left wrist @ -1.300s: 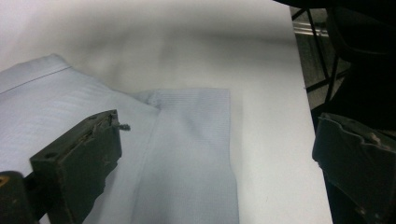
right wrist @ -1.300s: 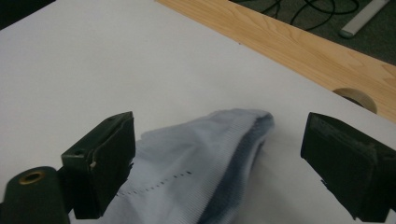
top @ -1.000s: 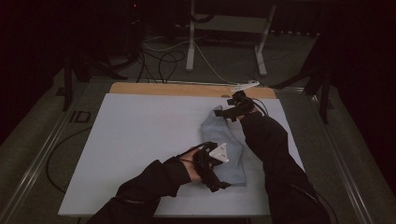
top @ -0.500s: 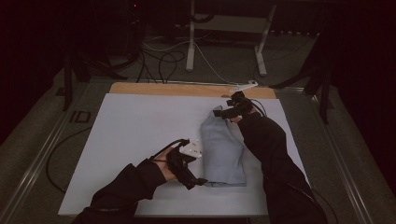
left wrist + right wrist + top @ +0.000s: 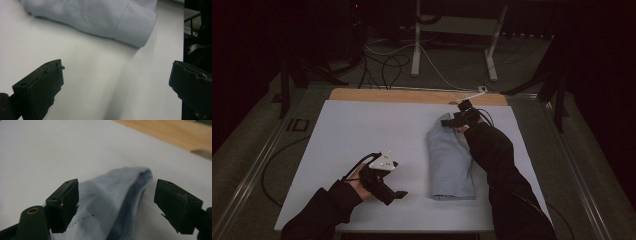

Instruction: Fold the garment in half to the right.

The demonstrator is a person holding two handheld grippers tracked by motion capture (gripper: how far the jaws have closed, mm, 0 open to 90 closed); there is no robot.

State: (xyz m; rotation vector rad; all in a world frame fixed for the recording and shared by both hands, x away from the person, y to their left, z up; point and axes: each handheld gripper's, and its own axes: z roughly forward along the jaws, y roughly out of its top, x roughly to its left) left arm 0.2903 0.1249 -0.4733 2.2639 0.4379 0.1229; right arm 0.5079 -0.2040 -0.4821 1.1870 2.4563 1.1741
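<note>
A pale blue folded garment (image 5: 449,160) lies on the white table (image 5: 362,130), running from the far right toward the near edge. My left gripper (image 5: 398,196) is open, left of the garment's near end, with nothing between its jaws. In the left gripper view the garment's cuffed end (image 5: 130,22) lies beyond the open gripper (image 5: 117,80). My right gripper (image 5: 449,121) hovers at the garment's far end, open. In the right gripper view the garment's tip (image 5: 125,187) sits between the spread jaws of the gripper (image 5: 116,205), untouched.
A wooden strip (image 5: 412,96) runs along the table's far edge. Behind it, cables (image 5: 387,65) and a metal stand (image 5: 452,45) sit on the dark floor. The table's left half is bare white surface.
My left gripper has let go of the garment's near end and drawn away to the left. The garment has settled flat and narrower. The right gripper stayed at the far end.
</note>
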